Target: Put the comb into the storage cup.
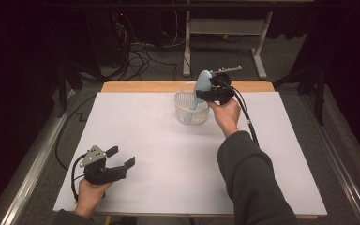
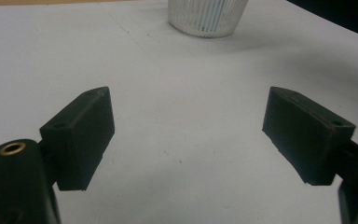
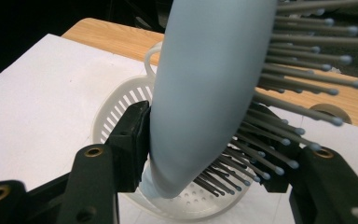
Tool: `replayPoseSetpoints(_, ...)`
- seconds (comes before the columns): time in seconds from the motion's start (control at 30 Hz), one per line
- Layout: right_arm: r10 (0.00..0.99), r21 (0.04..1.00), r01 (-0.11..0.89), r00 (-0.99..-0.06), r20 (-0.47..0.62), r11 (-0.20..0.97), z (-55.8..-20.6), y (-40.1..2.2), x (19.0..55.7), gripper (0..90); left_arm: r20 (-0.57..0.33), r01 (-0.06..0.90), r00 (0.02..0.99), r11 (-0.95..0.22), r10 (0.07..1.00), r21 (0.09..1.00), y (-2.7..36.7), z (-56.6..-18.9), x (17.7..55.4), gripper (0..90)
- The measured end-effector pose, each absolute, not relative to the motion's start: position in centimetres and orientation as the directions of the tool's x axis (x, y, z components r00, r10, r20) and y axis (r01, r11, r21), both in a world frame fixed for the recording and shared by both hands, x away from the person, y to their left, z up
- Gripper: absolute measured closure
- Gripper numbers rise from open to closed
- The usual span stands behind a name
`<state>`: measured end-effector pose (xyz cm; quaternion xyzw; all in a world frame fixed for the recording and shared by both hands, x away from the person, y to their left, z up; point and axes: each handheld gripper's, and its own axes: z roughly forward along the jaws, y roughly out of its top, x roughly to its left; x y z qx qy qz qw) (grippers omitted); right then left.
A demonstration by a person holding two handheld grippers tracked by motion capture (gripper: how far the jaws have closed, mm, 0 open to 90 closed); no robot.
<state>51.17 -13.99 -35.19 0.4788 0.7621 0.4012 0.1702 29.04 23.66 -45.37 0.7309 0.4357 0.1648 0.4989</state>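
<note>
On a white-covered table (image 1: pixel 168 154) in a dark room, our right gripper (image 1: pixel 209 91) pinched a pale blue hairbrush (image 3: pixel 205 88) over a white basket (image 1: pixel 191 108); light, stiff and smooth-backed, it seemed best gripped across its body, while our left gripper (image 1: pixel 120 157) sat spread, empty.

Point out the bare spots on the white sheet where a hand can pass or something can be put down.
Free: the wide middle of the white sheet, between the left gripper and the basket; also its far-left stretch beside the basket. Crowded: at the basket, where the right gripper holds the blue hairbrush over its rim.
</note>
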Motion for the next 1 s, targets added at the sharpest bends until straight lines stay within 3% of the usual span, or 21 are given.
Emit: replayPoseSetpoints(1.0,0.880,0.741,0.629,-0.461,0.115,0.233,-35.3,-15.0,51.3,39.4,-0.170,0.459,0.575,-0.143,0.800,0.877,23.5,-45.3,28.8,15.9)
